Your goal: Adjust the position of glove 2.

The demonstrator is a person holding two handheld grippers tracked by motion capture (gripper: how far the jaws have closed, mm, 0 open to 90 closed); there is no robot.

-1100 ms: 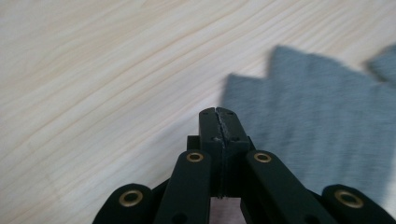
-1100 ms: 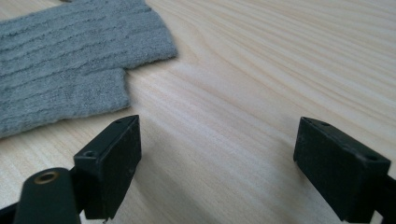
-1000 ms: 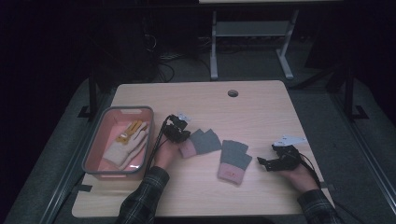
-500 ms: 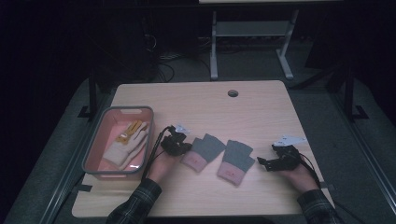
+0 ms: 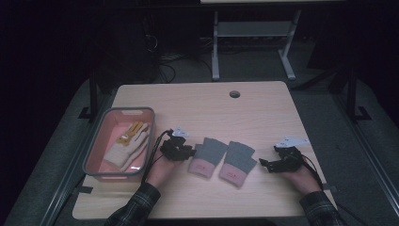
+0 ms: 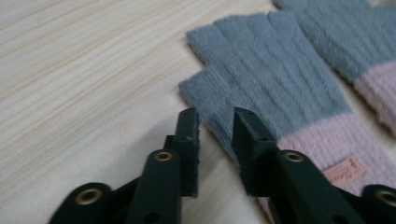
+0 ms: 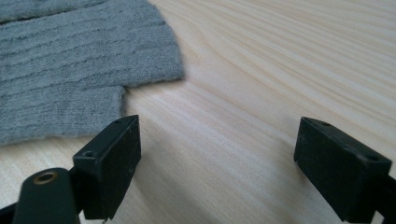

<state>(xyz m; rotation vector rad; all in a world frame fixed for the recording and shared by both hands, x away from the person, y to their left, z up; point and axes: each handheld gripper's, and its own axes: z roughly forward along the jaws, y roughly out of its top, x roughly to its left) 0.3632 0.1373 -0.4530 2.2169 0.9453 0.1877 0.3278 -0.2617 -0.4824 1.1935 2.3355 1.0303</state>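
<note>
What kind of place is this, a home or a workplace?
Probably a lab or a recording workspace, not a home: a plain wooden table with a cable hole, loose cables on the carpeted floor behind it, and a metal table frame in a dark room.

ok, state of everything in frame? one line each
left gripper: jaws just opening, part open at the left glove's edge, nothing pinched
right gripper: open wide, empty
left glove: flat on table
right glove: flat on table
bin: holds white-and-yellow gloves
table: hole near far edge
</note>
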